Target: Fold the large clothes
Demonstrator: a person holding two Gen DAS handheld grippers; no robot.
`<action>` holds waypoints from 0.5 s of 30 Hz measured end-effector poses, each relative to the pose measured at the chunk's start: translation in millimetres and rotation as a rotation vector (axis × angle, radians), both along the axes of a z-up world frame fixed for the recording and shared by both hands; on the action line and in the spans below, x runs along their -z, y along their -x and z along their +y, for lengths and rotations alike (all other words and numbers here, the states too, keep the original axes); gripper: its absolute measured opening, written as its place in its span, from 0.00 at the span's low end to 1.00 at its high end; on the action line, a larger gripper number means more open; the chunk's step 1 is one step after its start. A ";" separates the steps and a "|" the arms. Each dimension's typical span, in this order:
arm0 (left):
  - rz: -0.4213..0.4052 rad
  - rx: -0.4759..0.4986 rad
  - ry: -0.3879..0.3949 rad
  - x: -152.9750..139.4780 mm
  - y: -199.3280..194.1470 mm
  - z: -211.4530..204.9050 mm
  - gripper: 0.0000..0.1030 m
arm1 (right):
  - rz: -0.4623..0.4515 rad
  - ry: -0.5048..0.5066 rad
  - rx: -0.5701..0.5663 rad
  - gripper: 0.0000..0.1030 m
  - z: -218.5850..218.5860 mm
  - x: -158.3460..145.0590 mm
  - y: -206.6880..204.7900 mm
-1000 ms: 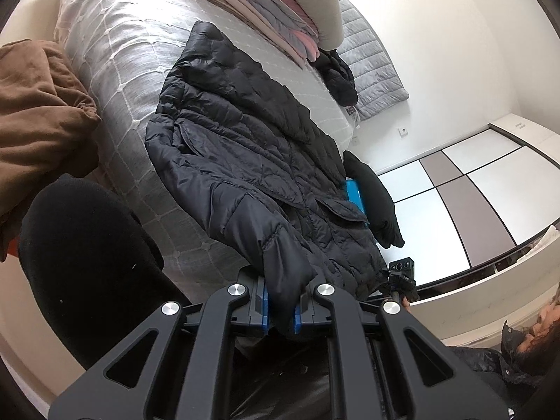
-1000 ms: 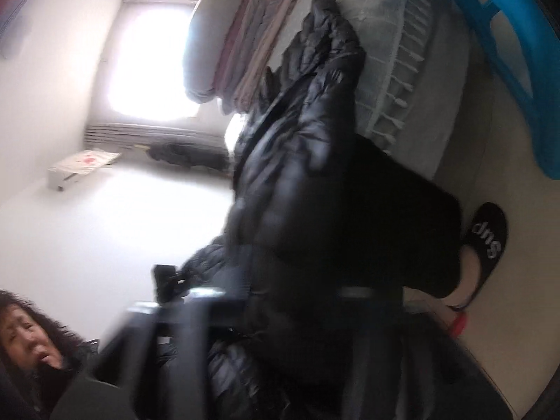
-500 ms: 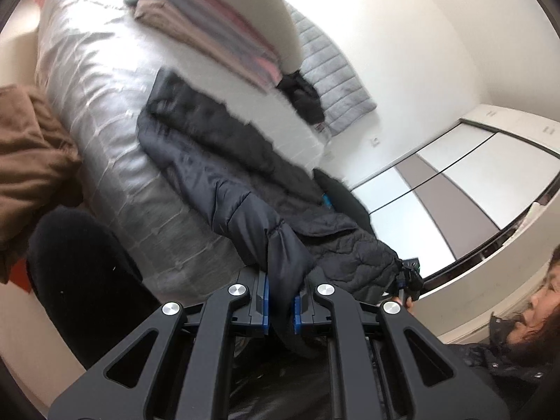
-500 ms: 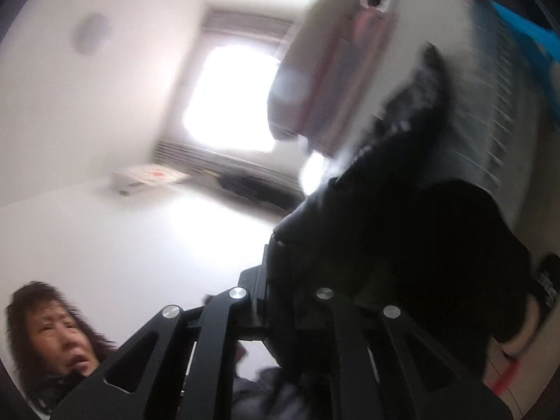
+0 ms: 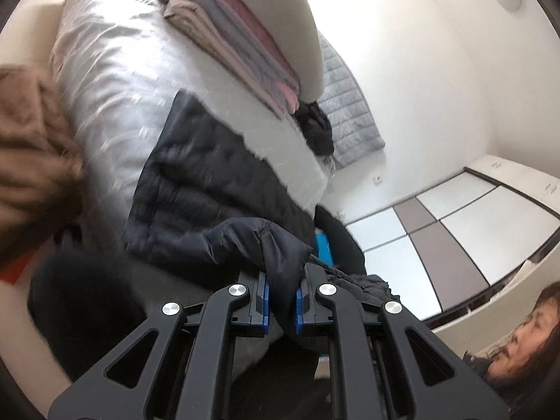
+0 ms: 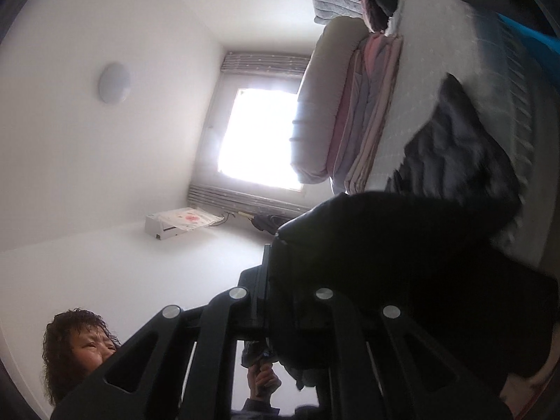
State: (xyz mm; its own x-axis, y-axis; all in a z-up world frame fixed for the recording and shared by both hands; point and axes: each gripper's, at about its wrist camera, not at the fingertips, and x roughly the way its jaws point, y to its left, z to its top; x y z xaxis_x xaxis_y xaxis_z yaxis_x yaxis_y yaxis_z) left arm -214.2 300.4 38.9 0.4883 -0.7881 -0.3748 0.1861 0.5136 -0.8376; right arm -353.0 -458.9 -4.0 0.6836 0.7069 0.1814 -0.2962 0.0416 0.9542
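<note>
One black quilted jacket [image 5: 217, 189] is the garment in play: most of it lies on the grey bedspread [image 5: 115, 80], near the bed's edge, while a puffy fold of its fabric rises off the bed toward the cameras. The left gripper [image 5: 282, 301] pinches that raised fold between its blue pads [image 5: 263, 297], jaws drawn narrow around the cloth. The right gripper [image 6: 290, 301] is clamped on another dark bunch of the same jacket [image 6: 451, 147], which bulges over its fingers and hides most of them. Behind the jacket, a stack of folded bedding [image 5: 252, 31] in grey, pink and beige sits on the bed, with a small dark garment [image 5: 315, 129] just past it at the far edge. A brown fuzzy blanket [image 5: 31, 133] lies at the left of the left wrist view. The right wrist view shows a bright window [image 6: 259, 136], a round ceiling lamp [image 6: 113, 82] and a person's hand [image 6: 262, 379] low between the gripper's arms.
</note>
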 end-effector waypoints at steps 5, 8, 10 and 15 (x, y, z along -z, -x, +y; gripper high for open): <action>-0.024 -0.018 0.012 -22.6 -96.7 -10.7 0.09 | 0.027 0.041 0.014 0.09 -12.4 -12.6 -100.5; 0.018 -0.043 0.020 -13.0 -171.7 -21.0 0.09 | 0.118 0.066 0.040 0.09 -21.0 5.9 -173.5; 0.067 -0.071 0.013 8.0 -226.5 -30.6 0.09 | 0.226 0.083 0.062 0.09 -26.7 33.1 -220.1; 0.238 -0.162 -0.002 91.3 -315.5 -54.3 0.09 | 0.510 0.138 0.093 0.11 -31.9 111.0 -295.4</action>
